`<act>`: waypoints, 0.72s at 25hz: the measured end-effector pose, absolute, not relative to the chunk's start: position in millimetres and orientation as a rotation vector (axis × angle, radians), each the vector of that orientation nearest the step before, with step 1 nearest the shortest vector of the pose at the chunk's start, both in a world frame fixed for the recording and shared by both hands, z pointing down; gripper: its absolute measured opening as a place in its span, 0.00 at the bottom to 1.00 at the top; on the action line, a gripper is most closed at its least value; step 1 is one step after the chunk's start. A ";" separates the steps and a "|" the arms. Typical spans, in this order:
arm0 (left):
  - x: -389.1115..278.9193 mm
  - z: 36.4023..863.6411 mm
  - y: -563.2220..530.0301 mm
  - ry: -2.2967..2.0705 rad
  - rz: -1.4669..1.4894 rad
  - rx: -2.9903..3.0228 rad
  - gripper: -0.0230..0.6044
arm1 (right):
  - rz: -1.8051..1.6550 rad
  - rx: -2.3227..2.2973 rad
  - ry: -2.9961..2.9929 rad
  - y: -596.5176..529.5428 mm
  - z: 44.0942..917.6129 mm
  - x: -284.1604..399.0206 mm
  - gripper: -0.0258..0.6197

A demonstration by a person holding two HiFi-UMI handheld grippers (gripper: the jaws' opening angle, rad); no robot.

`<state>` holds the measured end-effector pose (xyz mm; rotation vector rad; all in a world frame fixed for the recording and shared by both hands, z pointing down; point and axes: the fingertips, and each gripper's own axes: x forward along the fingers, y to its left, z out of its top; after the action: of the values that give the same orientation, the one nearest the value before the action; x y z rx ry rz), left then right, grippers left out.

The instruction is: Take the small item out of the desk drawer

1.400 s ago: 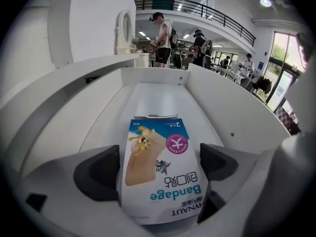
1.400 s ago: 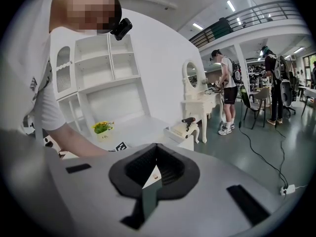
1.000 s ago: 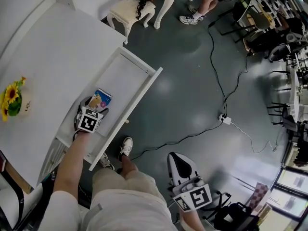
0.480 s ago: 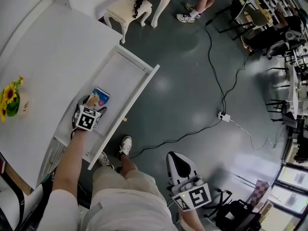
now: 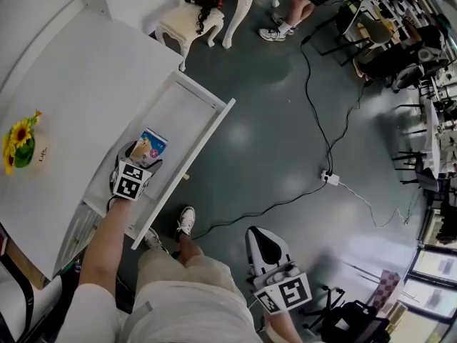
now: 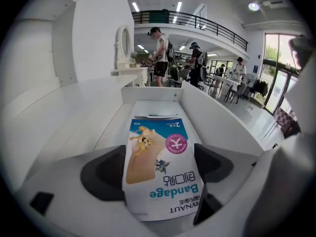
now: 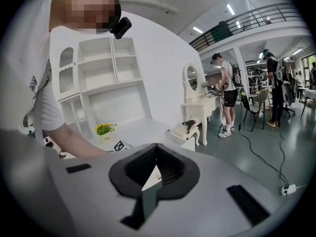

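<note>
A small bandage box (image 5: 151, 148) with a blue and peach cartoon print lies in the open white desk drawer (image 5: 213, 130). My left gripper (image 5: 137, 164) reaches into the drawer from the near end. In the left gripper view the bandage box (image 6: 159, 169) fills the gap between the two black pads (image 6: 106, 174), its long edges against both, so my left gripper (image 6: 159, 168) is shut on it. My right gripper (image 5: 268, 249) hangs low at the right over the floor, away from the desk. Its jaws (image 7: 155, 163) are shut with nothing between them.
The white desk top (image 5: 86, 84) carries a small pot of yellow flowers (image 5: 20, 145). A white stool (image 5: 187, 16) stands beyond the drawer. A black cable and a power strip (image 5: 332, 178) lie on the grey floor. The person's shoe (image 5: 187, 219) is beside the drawer front.
Almost nothing differs: the left gripper stays in the drawer with the bandage box between its jaws, and the right gripper stays low at the right.
</note>
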<state>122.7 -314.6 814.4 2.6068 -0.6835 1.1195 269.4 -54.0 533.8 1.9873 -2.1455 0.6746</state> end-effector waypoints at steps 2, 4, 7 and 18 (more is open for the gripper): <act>121.1 804.6 -309.8 -0.699 1.061 2.612 0.74 | 0.658 1.986 -2.166 -54.4 532.4 263.2 0.05; 118.7 792.9 -304.5 -0.711 1.021 2.632 0.74 | 0.633 1.983 -2.190 -55.7 528.7 257.3 0.05; 112.6 770.0 -294.6 -0.732 0.965 2.653 0.74 | 0.604 1.971 -2.222 -53.7 521.2 249.9 0.05; 47.1 650.5 -272.7 -0.979 0.637 2.655 0.74 | 0.449 1.903 -2.361 -65.1 474.2 219.0 0.05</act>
<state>47.1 -272.7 650.5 2.6547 -0.9786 0.6365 219.0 -65.1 474.2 1.9027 -2.3612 0.4487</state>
